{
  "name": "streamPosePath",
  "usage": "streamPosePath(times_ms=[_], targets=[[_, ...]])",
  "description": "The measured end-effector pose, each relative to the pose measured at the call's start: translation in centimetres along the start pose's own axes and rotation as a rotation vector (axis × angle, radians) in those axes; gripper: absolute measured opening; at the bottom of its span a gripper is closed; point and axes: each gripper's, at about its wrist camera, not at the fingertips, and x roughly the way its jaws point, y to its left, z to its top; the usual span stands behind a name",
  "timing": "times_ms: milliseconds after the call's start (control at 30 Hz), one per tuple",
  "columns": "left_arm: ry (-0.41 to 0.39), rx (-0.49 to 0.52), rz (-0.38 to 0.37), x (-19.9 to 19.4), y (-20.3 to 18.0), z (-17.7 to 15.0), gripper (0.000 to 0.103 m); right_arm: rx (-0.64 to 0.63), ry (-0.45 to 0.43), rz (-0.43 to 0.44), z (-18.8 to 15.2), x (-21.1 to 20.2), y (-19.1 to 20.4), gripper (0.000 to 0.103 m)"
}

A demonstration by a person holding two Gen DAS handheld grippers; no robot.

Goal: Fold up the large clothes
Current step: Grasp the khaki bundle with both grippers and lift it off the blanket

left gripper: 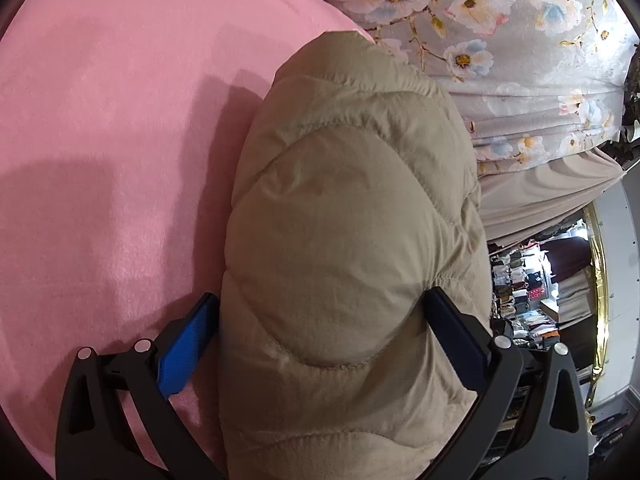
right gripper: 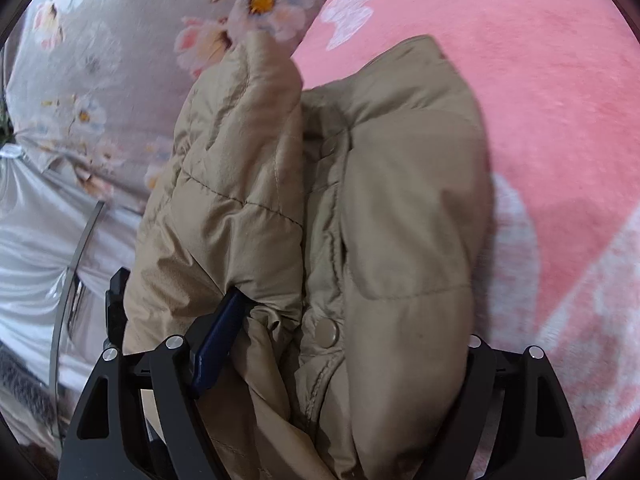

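Folded beige puffer jacket sits on pink blanket, near floral sheet; left gripper clamps its bulk, right gripper wide w/ jacket between, grasp unclear, so the springy bundle may unfold if let go unevenly.

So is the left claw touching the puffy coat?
Touching. The left wrist view shows the coat bulging between the left claw, both fingers pressed into its sides.

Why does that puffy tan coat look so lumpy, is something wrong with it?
Nothing looks broken or spilled. The puffy tan quilted coat is just bunched into a thick bundle on the pink fleece blanket, and one loose flap sticks up beside the main bundle, untidy.
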Motion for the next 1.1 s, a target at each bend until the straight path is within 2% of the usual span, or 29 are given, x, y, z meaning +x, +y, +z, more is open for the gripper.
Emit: streamPosePath(times_ms=[67,133,200,233,300,400,500,567,867,1100], targets=[[-0.002,0.016,0.005,0.4,-0.1,0.0,0.098,-0.006,0.018,0.007,0.2,0.5,0.3,0.079],[-0.008,0.038,0.005,0.6,-0.5,0.0,0.098,-0.005,0.038,0.036,0.4,1.0,0.3,0.074],[-0.010,0.048,0.006,1.2,-1.0,-0.2,0.098,0.022,0.053,0.090,0.5,1.6,-0.2,0.059],[-0.013,0.056,0.014,1.4,-1.4,-0.1,0.098,0.045,0.055,0.117,0.6,1.8,-0.5,0.055],[-0.020,0.102,0.050,1.4,-2.5,-0.3,0.098,0.068,0.047,0.148,0.4,2.1,-0.7,0.041],[-0.048,0.199,0.114,0.8,-4.7,-0.7,0.088,0.043,0.020,0.156,0.1,1.7,0.2,0.028],[-0.074,0.255,0.116,-0.5,-6.5,-0.7,0.080,-0.015,-0.015,0.147,-0.1,0.7,2.3,0.024],[-0.100,0.290,0.114,-1.8,-7.6,-0.7,0.078,-0.062,-0.048,0.149,0.0,-0.3,4.3,0.024],[-0.314,0.449,0.056,-11.2,-13.3,0.6,0.078,-0.334,-0.194,0.170,2.6,-3.9,15.8,0.024],[-0.491,0.543,0.043,-18.4,-15.5,3.9,0.078,-0.497,-0.281,0.234,5.4,-3.0,23.8,0.024]])
